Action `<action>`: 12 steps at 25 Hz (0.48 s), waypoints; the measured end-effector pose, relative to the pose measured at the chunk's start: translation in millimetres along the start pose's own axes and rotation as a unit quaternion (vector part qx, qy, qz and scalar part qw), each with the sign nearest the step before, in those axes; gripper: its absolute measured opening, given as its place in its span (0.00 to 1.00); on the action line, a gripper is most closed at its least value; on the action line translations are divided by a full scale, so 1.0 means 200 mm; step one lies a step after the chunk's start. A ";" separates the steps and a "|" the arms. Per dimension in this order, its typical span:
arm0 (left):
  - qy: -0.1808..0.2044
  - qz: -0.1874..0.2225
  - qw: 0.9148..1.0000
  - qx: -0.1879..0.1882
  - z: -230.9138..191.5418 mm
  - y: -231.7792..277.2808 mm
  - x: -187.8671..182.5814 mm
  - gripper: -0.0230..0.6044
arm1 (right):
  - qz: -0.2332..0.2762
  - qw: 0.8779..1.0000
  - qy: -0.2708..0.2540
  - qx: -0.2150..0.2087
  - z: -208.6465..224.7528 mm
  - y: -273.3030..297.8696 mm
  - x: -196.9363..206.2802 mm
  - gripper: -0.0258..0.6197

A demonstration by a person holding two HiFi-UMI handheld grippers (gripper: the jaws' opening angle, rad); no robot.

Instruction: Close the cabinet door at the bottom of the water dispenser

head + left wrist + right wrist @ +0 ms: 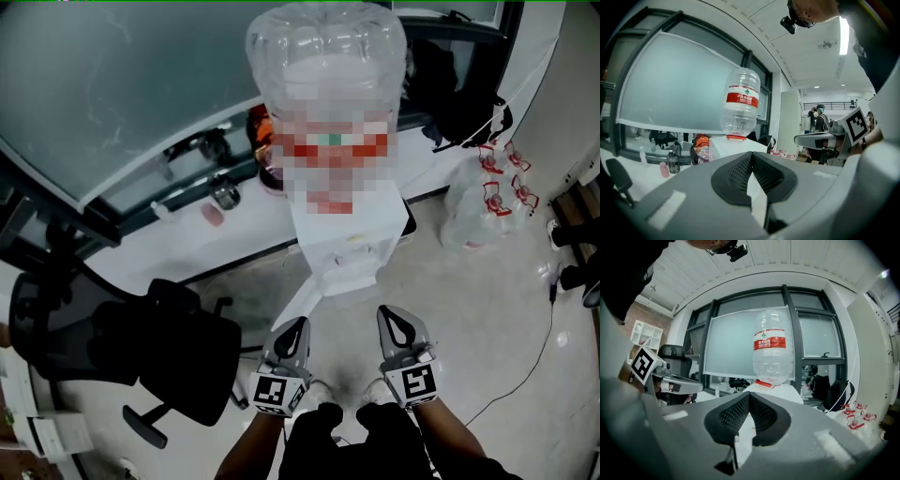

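Fingers: left gripper [297, 325] closed, empty | right gripper [390, 316] closed, empty | water dispenser [352, 251] ahead

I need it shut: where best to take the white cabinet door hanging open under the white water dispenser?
White cabinet door: free edge, nearest you, from its left side; it stands swung out toward you, so the shut left gripper could push there.
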State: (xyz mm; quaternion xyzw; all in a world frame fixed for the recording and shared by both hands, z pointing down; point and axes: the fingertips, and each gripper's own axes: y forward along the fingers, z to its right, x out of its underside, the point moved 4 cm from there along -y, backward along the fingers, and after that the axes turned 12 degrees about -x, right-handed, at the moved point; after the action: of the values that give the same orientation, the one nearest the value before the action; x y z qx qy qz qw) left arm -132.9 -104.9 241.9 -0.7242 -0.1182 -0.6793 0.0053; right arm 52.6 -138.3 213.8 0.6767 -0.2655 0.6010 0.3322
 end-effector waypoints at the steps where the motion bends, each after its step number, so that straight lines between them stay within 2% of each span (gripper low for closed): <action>1: -0.002 0.003 1.000 -0.001 -0.01 0.02 0.06 0.07 | 0.001 1.000 -0.003 -0.002 0.00 0.02 0.06 0.04; 7: -0.005 0.035 0.999 -0.014 -0.06 0.09 0.44 0.07 | 0.017 1.000 -0.003 -0.011 -0.05 0.12 0.51 0.04; 12: -0.023 0.054 0.998 -0.028 -0.13 0.18 0.75 0.07 | 0.043 0.999 0.002 -0.012 -0.05 0.23 0.82 0.04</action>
State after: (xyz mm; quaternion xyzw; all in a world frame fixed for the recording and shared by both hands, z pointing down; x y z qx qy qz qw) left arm -144.9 -120.5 396.8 -0.7449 -0.0599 -0.6642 0.0186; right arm 32.9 -153.4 383.0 0.6591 -0.3010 0.6132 0.3145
